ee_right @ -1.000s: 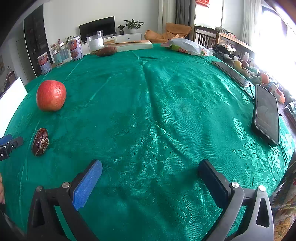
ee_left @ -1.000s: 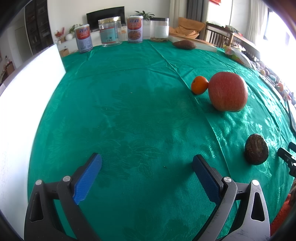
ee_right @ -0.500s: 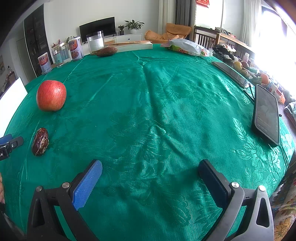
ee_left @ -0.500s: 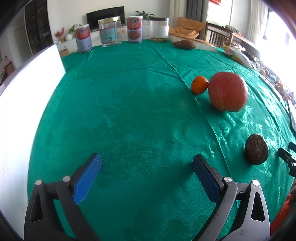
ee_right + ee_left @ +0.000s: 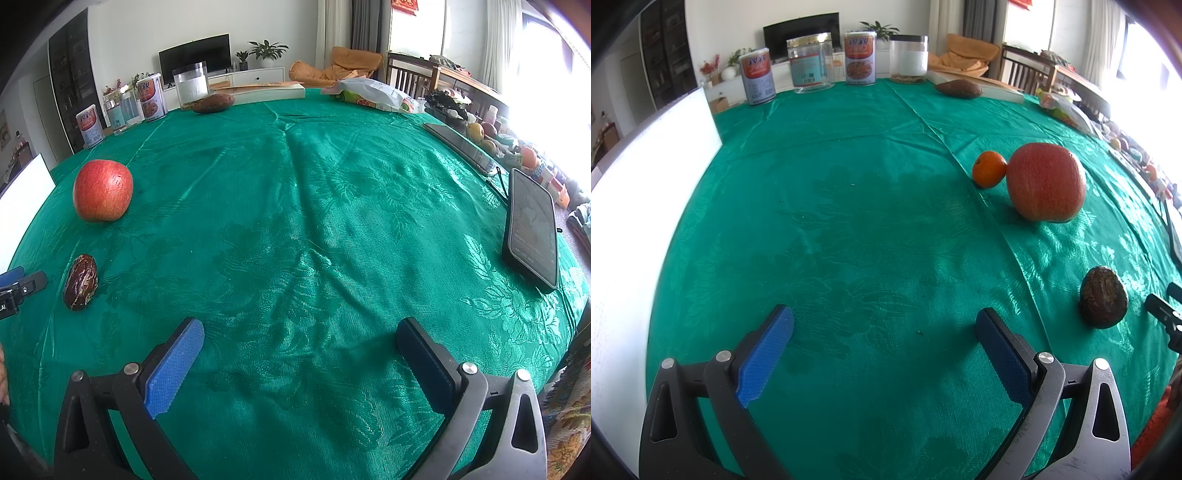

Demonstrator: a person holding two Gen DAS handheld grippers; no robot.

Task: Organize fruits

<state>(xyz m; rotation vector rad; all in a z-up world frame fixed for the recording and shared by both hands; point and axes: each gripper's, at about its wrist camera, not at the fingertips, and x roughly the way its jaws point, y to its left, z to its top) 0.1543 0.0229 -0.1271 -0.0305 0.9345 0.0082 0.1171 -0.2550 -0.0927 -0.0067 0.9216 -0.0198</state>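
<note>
A: Both are empty. The left gripper has its jaws wide apart above the green table, and the right gripper is spread the same, nothing between the pads.

B: Where are the fruits?

A: From the left gripper, the dark date lies near, ahead to the right. Farther on that side stands the red apple, and the small orange is just behind it, seeming to touch it. From the right gripper, the date and apple are on the left.

B: What can go wrong?

A: I think the round fruits may roll if a pad pushes one off-center; moving the apple could send the orange away. The date is small and may slip out.

B: And containers?

A: Far ahead, two cans, one clear jar that looks empty, and another jar with white content. No fruit is inside them.
</note>
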